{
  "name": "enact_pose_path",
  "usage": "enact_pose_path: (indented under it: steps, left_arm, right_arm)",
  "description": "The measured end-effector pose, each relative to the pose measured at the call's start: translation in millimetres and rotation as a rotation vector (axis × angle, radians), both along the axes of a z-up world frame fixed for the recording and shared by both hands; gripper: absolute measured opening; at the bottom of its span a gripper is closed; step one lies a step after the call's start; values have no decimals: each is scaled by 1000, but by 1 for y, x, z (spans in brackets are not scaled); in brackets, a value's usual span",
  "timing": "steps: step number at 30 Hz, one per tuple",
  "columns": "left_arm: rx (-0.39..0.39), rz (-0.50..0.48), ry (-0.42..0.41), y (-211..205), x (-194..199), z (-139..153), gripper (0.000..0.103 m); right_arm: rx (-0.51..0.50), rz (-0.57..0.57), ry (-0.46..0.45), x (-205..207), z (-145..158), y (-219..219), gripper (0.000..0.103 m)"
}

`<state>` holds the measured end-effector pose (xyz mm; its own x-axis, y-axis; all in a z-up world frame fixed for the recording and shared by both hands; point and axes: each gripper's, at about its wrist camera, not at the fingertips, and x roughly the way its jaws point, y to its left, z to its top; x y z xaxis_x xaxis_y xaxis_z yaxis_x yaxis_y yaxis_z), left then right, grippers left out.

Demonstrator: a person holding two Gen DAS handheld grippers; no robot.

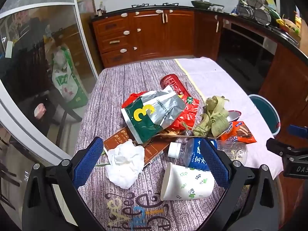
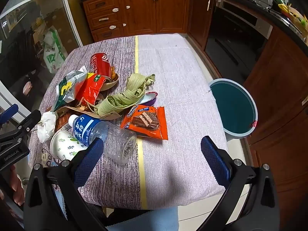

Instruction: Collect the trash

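Observation:
A pile of trash lies on the table: a crumpled white tissue [image 1: 125,163], a paper cup [image 1: 187,182] on its side, a clear water bottle [image 1: 200,154] with a blue label, a green-silver foil bag [image 1: 154,113], a red can [image 1: 173,82], a red wrapper [image 1: 187,113], green ribbon leaves [image 1: 211,115] and an orange Ovaltine pack [image 2: 145,122]. My left gripper [image 1: 154,163] is open above the tissue and cup. My right gripper [image 2: 152,159] is open and empty over bare cloth, right of the bottle [image 2: 107,134]. A teal bin [image 2: 233,107] stands on the floor beside the table's right edge.
The table [image 2: 173,67] has a grey and pink cloth with a yellow stripe. Brown kitchen cabinets [image 2: 138,9] line the back and right. A glass door [image 1: 38,57] is at the left. A brown flat box [image 1: 154,150] lies under the pile.

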<state>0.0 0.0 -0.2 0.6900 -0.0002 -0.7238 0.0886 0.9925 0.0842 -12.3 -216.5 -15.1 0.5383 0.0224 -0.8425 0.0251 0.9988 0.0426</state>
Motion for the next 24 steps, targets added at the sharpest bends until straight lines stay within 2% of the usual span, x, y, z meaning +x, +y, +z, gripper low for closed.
enact_pose_path:
  steps: [24]
  left_arm:
    - [5,-1,-12,-1,0,1,100]
  right_arm:
    - [3,-9,-4,-3,-1,-4,97]
